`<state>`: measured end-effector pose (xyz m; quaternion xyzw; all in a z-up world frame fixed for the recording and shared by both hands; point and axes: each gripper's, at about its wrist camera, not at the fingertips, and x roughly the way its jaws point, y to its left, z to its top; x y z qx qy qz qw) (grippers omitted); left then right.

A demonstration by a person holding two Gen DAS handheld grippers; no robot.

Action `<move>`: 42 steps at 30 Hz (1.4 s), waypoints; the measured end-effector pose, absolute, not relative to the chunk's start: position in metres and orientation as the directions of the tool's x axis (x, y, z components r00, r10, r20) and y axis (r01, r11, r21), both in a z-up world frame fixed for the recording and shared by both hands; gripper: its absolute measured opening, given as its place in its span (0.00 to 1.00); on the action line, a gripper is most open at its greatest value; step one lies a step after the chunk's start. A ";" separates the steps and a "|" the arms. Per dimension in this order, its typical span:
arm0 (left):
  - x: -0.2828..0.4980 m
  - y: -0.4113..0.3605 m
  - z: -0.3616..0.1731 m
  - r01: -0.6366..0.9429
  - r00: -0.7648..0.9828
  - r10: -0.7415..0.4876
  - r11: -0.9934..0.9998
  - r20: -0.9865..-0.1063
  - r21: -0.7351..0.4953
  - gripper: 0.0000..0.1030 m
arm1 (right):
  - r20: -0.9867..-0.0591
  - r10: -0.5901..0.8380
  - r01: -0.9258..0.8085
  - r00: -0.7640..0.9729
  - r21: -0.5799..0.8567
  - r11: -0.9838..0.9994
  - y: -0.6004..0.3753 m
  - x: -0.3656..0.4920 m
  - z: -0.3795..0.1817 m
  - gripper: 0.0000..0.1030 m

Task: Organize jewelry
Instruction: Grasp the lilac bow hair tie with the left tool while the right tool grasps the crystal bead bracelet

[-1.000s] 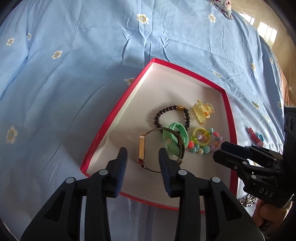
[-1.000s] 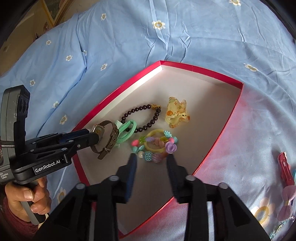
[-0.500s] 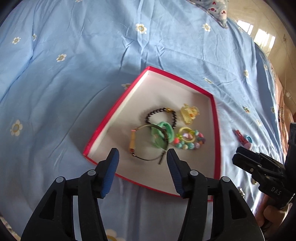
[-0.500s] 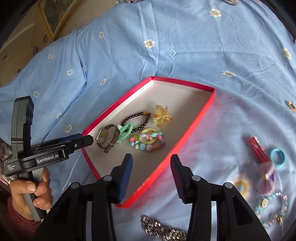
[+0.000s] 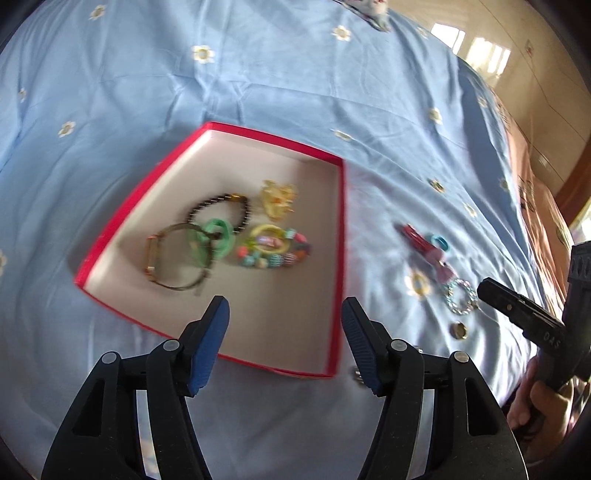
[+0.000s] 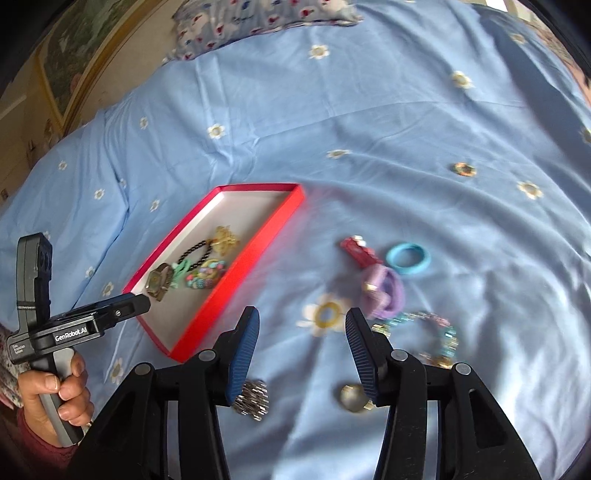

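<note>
A red-rimmed tray (image 5: pixel 341 236) (image 6: pixel 266 236) lies on the blue bedspread. In it are a watch (image 5: pixel 171 258), a green hair tie (image 5: pixel 218 240), a dark bead bracelet (image 5: pixel 221 206), a yellow clip (image 5: pixel 277 201) and a colourful bead bracelet (image 5: pixel 275 251). My left gripper (image 5: pixel 286 343) is open and empty above the tray's near edge. My right gripper (image 6: pixel 301 354) is open and empty over loose pieces on the bed: a red clip (image 6: pixel 360 251), a blue ring (image 6: pixel 408 258), a purple tie (image 6: pixel 384 291), a beaded bracelet (image 6: pixel 428 332), a gold ring (image 6: pixel 352 397) and a silver band (image 6: pixel 253 400).
The flowered blue bedspread (image 6: pixel 369 129) covers the whole area. A patterned pillow (image 6: pixel 258 18) lies at the far edge. The right gripper also shows in the left wrist view (image 5: pixel 517 314), to the right of the loose pieces.
Both grippers have pulled back from the tray and opened wider. The watch now lies in the tray, let go by the left gripper. The right gripper has swung right over the loose pieces.
</note>
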<state>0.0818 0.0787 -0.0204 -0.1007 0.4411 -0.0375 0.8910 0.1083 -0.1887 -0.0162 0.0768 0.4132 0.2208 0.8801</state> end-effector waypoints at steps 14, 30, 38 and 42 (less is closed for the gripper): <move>0.104 0.010 -0.019 0.106 0.570 -0.244 0.969 -0.784 -0.225 0.61 | -0.727 0.353 -0.190 0.589 0.299 0.935 -0.259 0.103 -0.037 0.49; 0.158 -0.066 -0.033 0.224 0.496 -0.340 0.939 -0.799 -0.261 0.61 | -0.761 0.335 -0.225 0.556 0.250 0.942 -0.259 0.122 -0.055 0.38; 0.194 -0.093 -0.059 0.242 0.436 -0.382 0.922 -0.815 -0.303 0.57 | -0.779 0.325 -0.230 0.537 0.235 0.944 -0.256 0.131 -0.065 0.29; 0.202 -0.097 -0.075 0.251 0.404 -0.377 0.922 -0.833 -0.295 0.16 | -0.778 0.317 -0.228 0.542 0.227 0.947 -0.256 0.132 -0.067 0.24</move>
